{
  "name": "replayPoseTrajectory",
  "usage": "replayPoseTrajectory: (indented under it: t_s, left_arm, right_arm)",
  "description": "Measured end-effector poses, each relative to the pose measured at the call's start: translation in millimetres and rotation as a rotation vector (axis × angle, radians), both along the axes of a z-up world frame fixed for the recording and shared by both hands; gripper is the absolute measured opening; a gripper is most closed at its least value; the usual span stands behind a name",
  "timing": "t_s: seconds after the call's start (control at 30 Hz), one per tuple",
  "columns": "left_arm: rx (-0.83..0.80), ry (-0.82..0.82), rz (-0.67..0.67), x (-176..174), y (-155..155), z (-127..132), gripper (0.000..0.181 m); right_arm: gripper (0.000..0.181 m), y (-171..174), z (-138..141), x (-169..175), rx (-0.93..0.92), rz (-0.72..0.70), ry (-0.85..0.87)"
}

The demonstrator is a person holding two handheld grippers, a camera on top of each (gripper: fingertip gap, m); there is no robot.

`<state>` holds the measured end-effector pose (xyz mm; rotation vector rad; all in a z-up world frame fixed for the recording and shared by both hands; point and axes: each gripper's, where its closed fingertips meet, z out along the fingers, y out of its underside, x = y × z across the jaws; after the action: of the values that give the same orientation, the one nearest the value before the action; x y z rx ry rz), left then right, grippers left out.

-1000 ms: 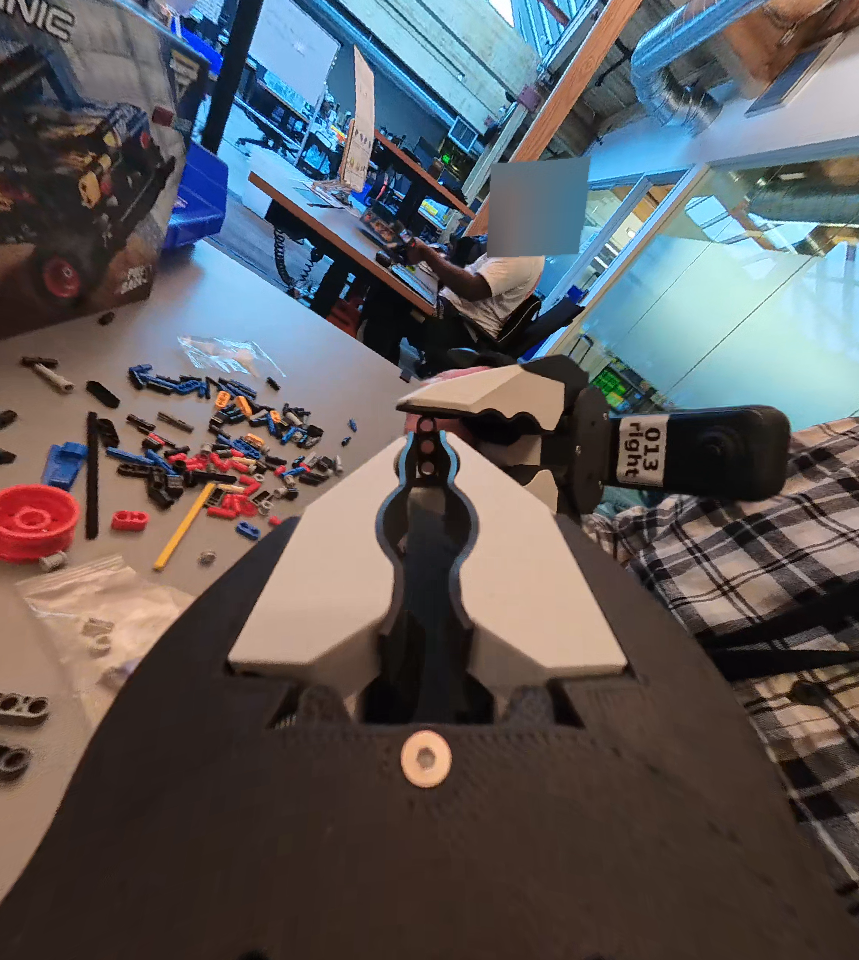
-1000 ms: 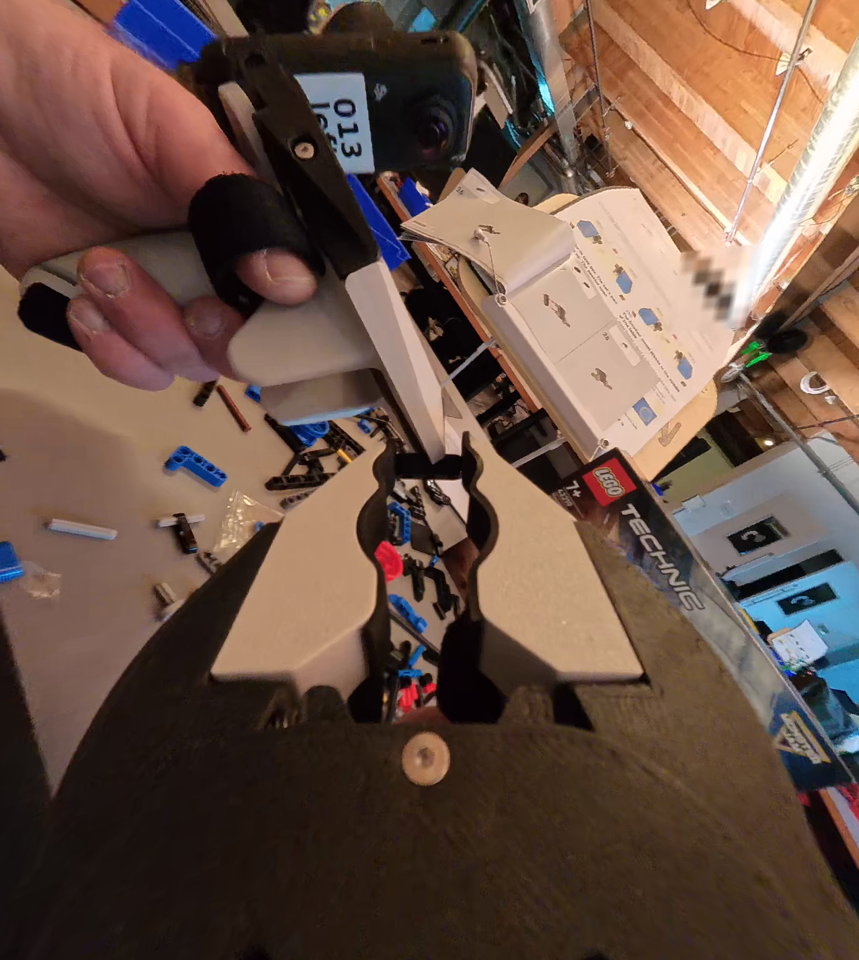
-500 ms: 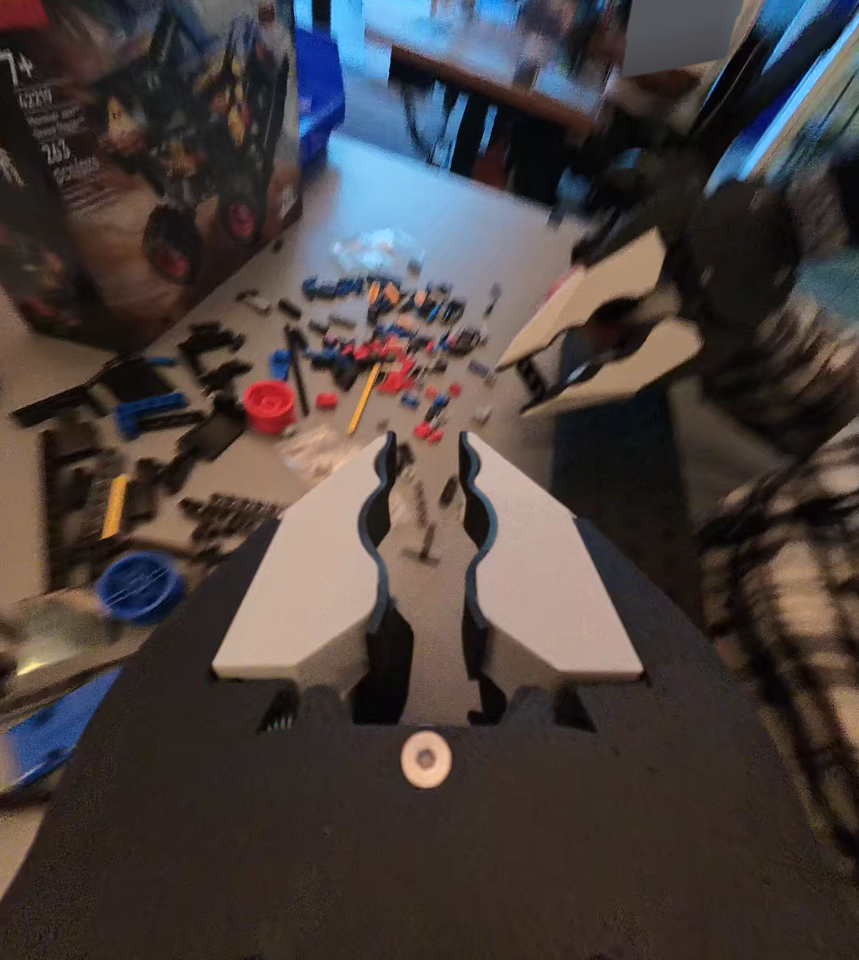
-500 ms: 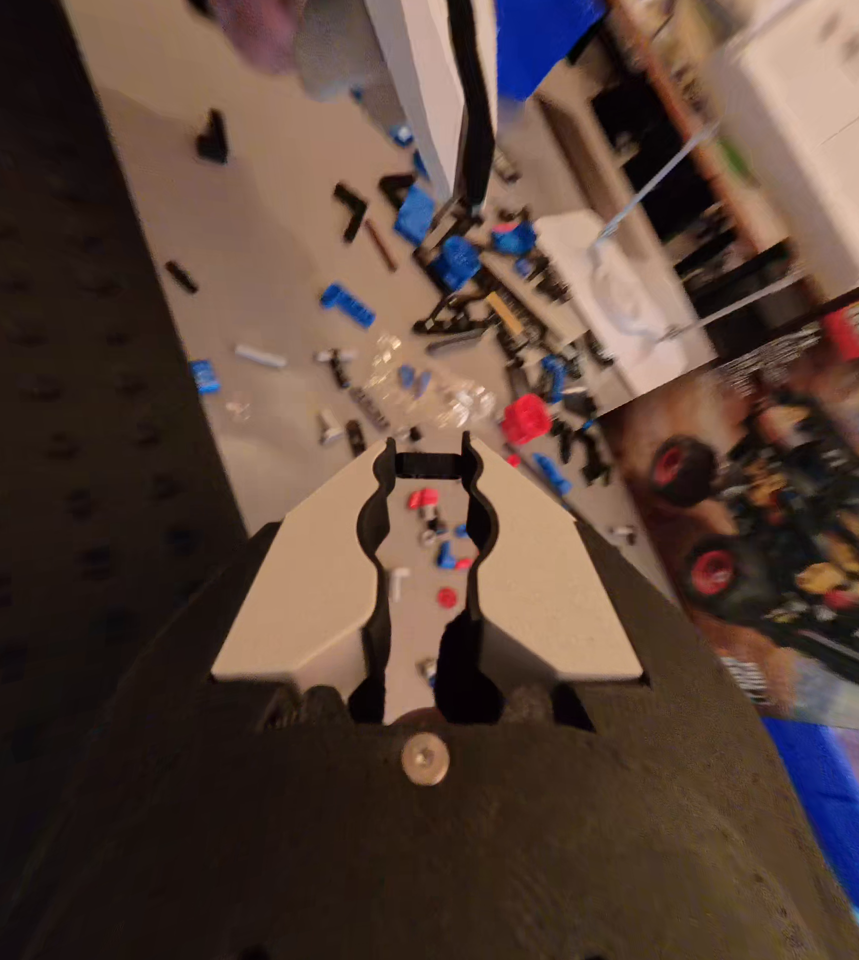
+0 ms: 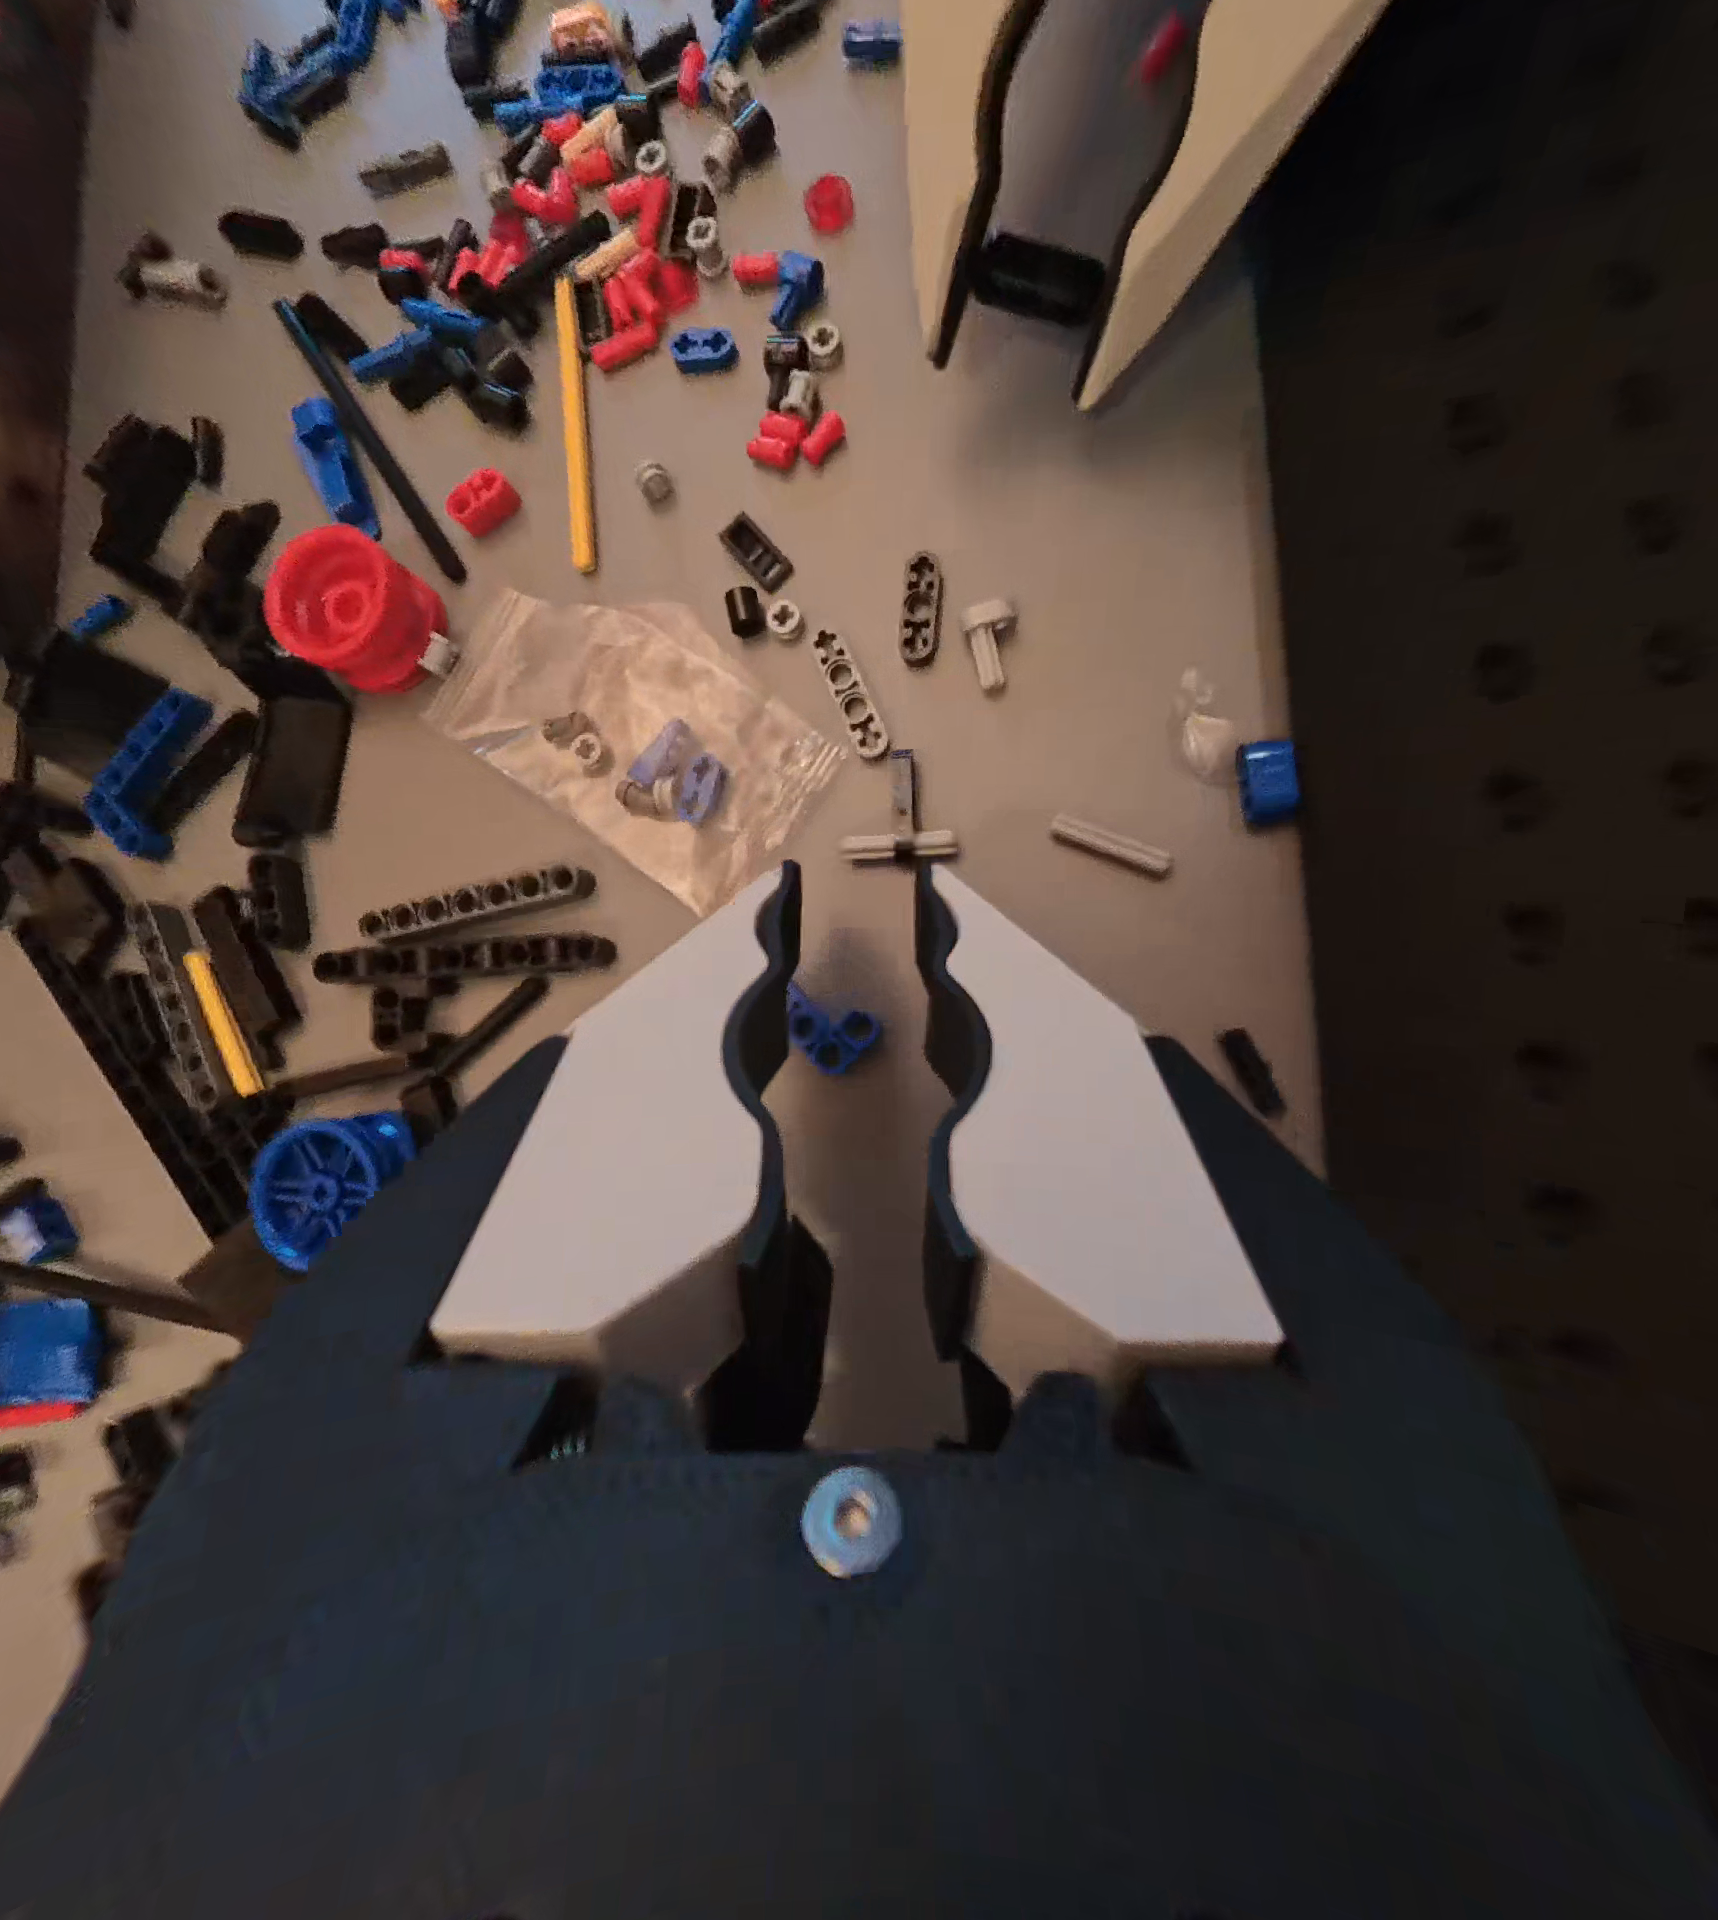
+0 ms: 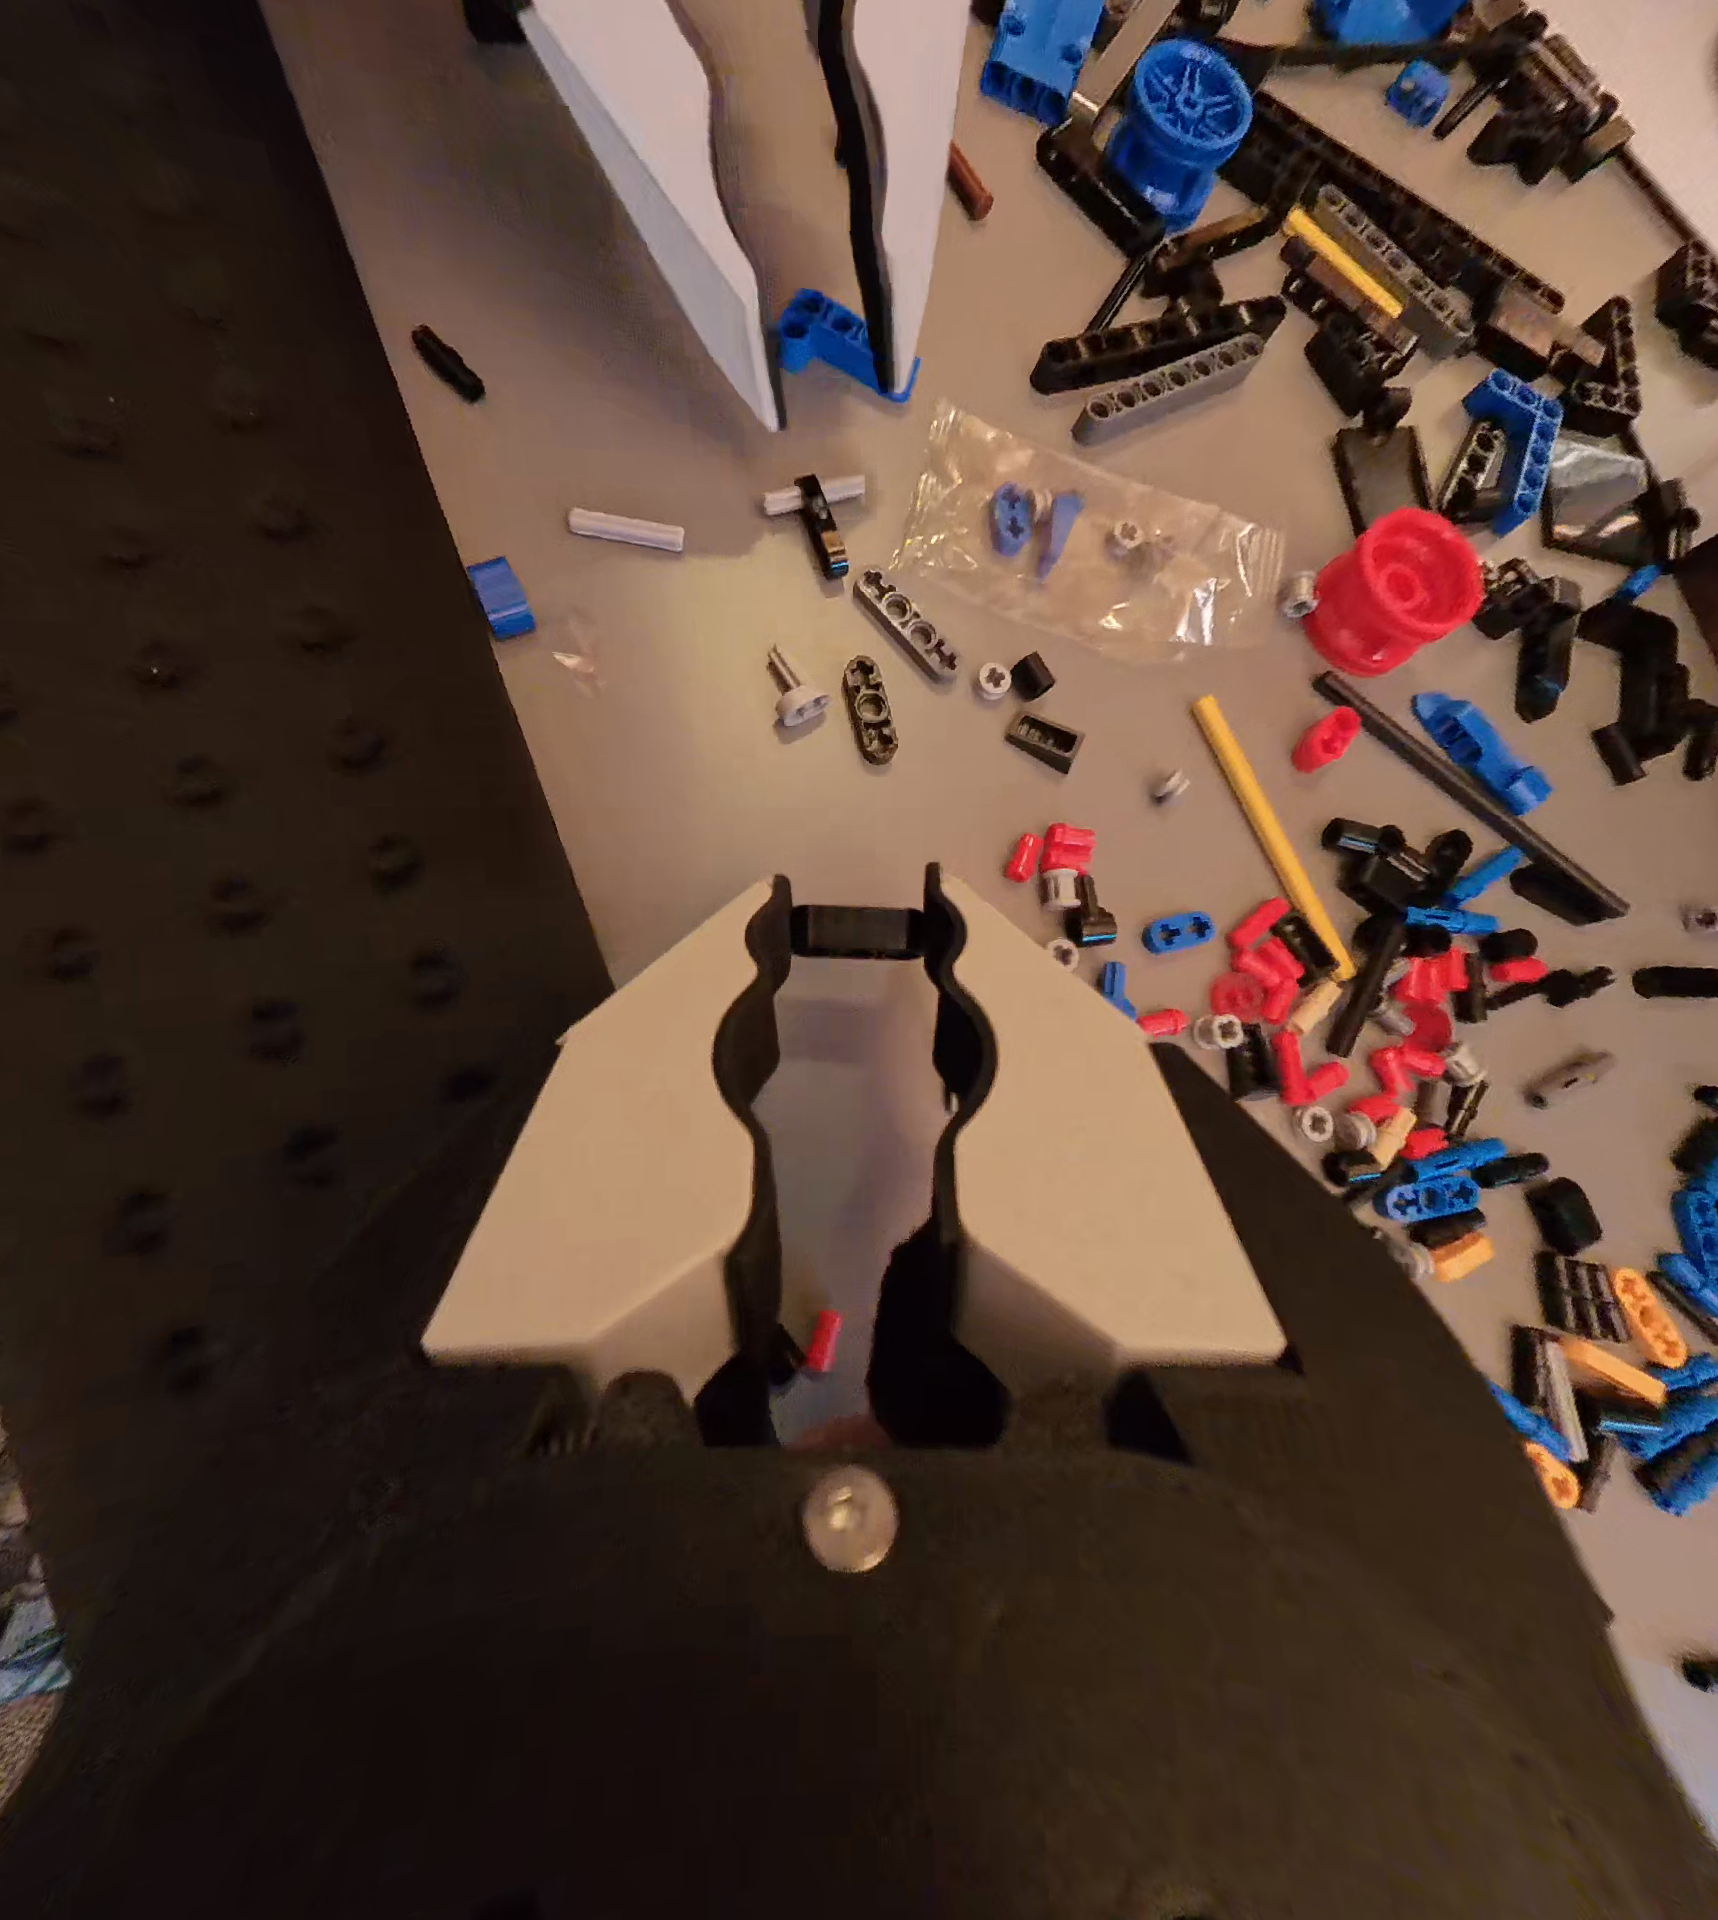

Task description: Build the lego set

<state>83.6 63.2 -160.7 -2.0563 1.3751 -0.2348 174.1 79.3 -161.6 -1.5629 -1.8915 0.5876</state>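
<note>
A: Left wrist view: left claw (image 5: pixel 853 883) is open, empty, w/ blue angle piece (image 5: pixel 831 1027) on the surface (image 5: pixel 1094 582) between its fingers.

B: Right claw (image 6: pixel 857 894) grips a black piece (image 6: pixel 855 928). Probably pickup step; next, close on the blue one.

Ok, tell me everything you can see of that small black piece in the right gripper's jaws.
The small black piece is a short, dark, glossy plastic bar with rounded ends. It lies crosswise, bridging the very tips of the right gripper, each end pressed against one jaw. It is held clear above the grey table, touching nothing else. The left wrist view shows it from the far side, again spanning the tips. Holes or studs cannot be made out.
</note>
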Motion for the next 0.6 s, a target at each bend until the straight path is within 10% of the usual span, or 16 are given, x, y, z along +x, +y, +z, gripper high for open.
replayPoseTrajectory:
  t_s: [0.6]
  left_arm:
    - [-0.027, 0.161, -0.365, 16, -3, -14, 0.008]
  right_arm:
    - [0.028, -3, -10, -5, -0.071, 0.042, -0.042]
